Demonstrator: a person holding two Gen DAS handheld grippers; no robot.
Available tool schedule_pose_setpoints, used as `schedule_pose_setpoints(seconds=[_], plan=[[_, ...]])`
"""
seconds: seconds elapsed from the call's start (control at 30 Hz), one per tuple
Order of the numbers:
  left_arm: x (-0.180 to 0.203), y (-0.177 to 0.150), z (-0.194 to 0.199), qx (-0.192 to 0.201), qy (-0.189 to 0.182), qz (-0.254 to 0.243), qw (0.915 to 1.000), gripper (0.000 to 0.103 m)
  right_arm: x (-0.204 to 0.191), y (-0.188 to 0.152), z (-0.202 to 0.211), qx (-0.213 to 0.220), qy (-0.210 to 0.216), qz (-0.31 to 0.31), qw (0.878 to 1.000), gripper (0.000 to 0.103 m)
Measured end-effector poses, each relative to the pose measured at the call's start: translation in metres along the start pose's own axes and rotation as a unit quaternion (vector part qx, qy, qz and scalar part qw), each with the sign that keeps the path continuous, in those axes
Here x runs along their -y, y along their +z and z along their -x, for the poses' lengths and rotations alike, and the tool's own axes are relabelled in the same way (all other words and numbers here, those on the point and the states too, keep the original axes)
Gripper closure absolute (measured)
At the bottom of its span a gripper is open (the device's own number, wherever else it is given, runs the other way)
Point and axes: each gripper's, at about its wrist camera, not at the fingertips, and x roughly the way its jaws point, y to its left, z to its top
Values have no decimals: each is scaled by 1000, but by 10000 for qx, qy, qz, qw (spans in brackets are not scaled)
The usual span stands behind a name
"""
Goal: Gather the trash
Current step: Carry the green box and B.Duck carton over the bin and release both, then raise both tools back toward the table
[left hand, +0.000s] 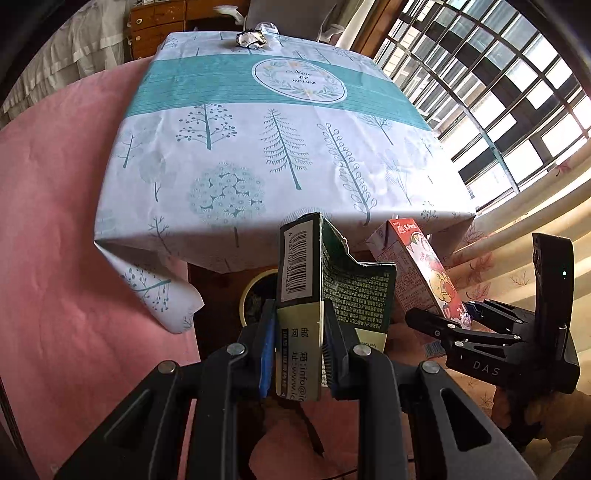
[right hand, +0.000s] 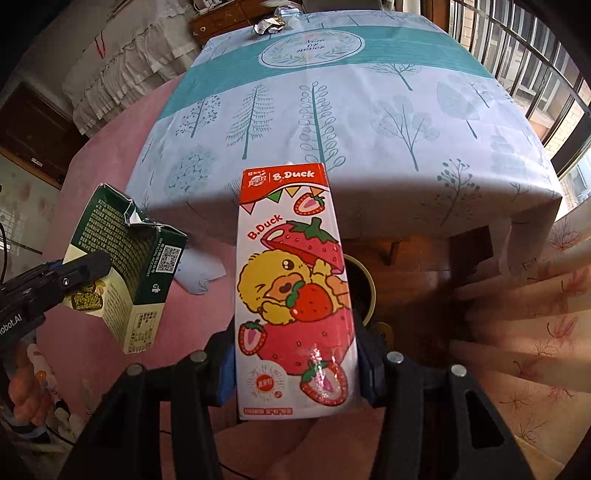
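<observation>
My left gripper [left hand: 299,350] is shut on a torn dark green carton [left hand: 332,280] with a barcode, held upright just off the table's near edge. To its right, my right gripper [left hand: 448,319] is shut on a strawberry duck drink carton [left hand: 417,266]. In the right wrist view that carton [right hand: 295,288] stands between the blue pads of the right gripper [right hand: 295,373]. The left gripper [right hand: 81,280] and the green carton [right hand: 129,266] are at the left. A round pale-rimmed bin [left hand: 255,295] [right hand: 364,291] sits on the floor below both cartons. Crumpled foil [left hand: 251,38] [right hand: 267,26] lies at the table's far edge.
The table [left hand: 258,147] [right hand: 369,110] has a tree-print cloth whose corner hangs down at the near left. A pink bedspread [left hand: 55,221] lies to the left. A leaf-print curtain [right hand: 535,314] and a barred window [left hand: 498,92] are to the right. Wooden drawers [left hand: 159,22] stand beyond the table.
</observation>
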Motion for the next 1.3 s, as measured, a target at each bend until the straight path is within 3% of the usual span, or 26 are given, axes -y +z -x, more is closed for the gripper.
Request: schedule_pose_setpoints(seconds=[0.17,0.37,0.53,0.87,0.9,0.97,1.03,1.13,1.2,1.3], plan=[[-5,-35,-51,-371,-5,194,9991,83,6,-29,-47,-409,-20,-248,9989,52],[-14,-62,-127,-712,83,394,9967,83,26,-56,-133,-928,-50,-723,9930,52],[-23,-70,-190,-834,172,535,9949,82,35,-67,-196,-1176,-78,-735,9903,51],[-32,-59,-288,-892,381,370,9946,80,64,-49,-284,-1309,-156,-935,9869,50],[-33,-58,-294,-889,389,373,9946,76,67,-46,-291,-1308,-144,-957,9867,49],[-34,-54,-304,-881,387,400,9946,57,73,-41,-304,-1277,-71,-1004,9867,49],[-36,-53,-311,-810,407,365,9952,33,79,-37,-315,-1264,48,-1084,9860,49],[-37,-50,-316,-804,585,272,9947,15,87,-33,-320,-1080,199,-1254,9860,45],[-38,-49,-314,-769,664,349,9942,11,88,-32,-319,-964,223,-1260,9871,38],[-41,-52,-303,-714,799,386,9935,10,91,-34,-310,-848,282,-1416,9859,37]])
